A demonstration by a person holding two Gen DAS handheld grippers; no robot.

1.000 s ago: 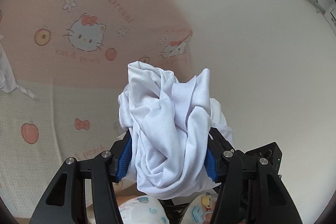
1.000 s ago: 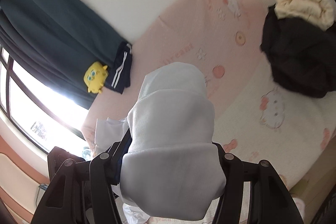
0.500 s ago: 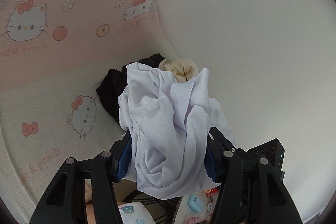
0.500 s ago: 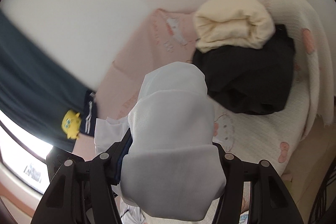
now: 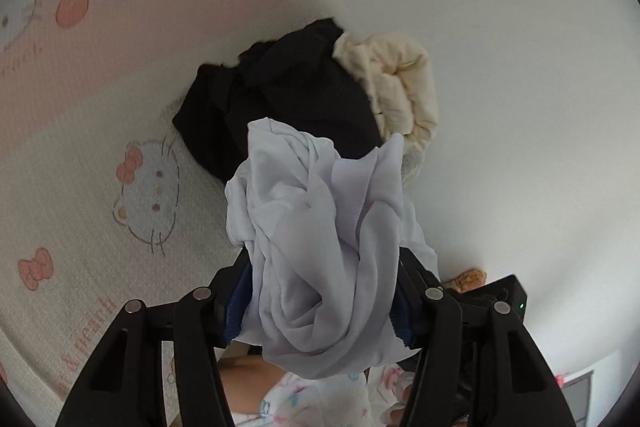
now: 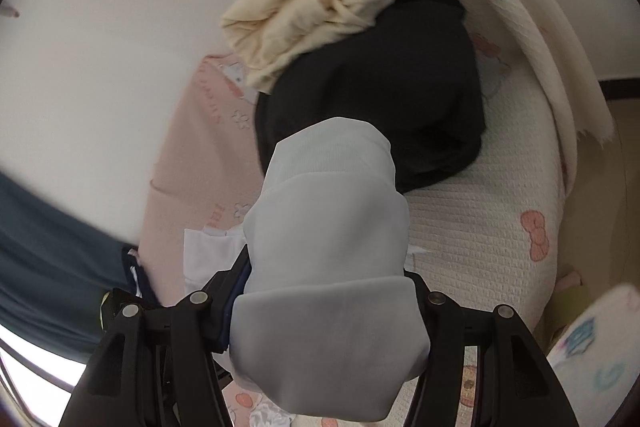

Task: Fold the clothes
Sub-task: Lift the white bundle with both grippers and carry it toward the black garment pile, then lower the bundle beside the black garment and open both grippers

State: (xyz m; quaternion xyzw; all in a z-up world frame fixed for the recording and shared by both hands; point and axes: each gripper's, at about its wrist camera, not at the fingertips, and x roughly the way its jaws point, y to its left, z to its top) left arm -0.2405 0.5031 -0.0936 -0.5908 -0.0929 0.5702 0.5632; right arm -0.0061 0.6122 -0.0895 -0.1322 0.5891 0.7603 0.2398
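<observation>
A white garment (image 5: 320, 247) is bunched between the fingers of my left gripper (image 5: 320, 303), which is shut on it. In the right wrist view the same white garment (image 6: 328, 267) shows as a smooth folded roll, and my right gripper (image 6: 328, 307) is shut on that end. Beyond both bundles lies a pile on the bed: a black garment (image 5: 280, 95) (image 6: 380, 99) with a cream garment (image 5: 396, 87) (image 6: 312, 11) on top of it. The fingertips of both grippers are hidden by the white cloth.
A pink and cream cartoon-cat blanket (image 5: 100, 167) (image 6: 480, 227) covers the bed, against a white wall (image 5: 500, 67). The bed's edge (image 6: 568, 163) drops off at the right. A dark blue curtain (image 6: 48, 247) and a bright window are at the lower left. A person's patterned clothing (image 5: 316, 399) shows below.
Both grippers have swung and lowered toward the black and cream pile with the white garment still held. The pile has come into both views and grown larger.
</observation>
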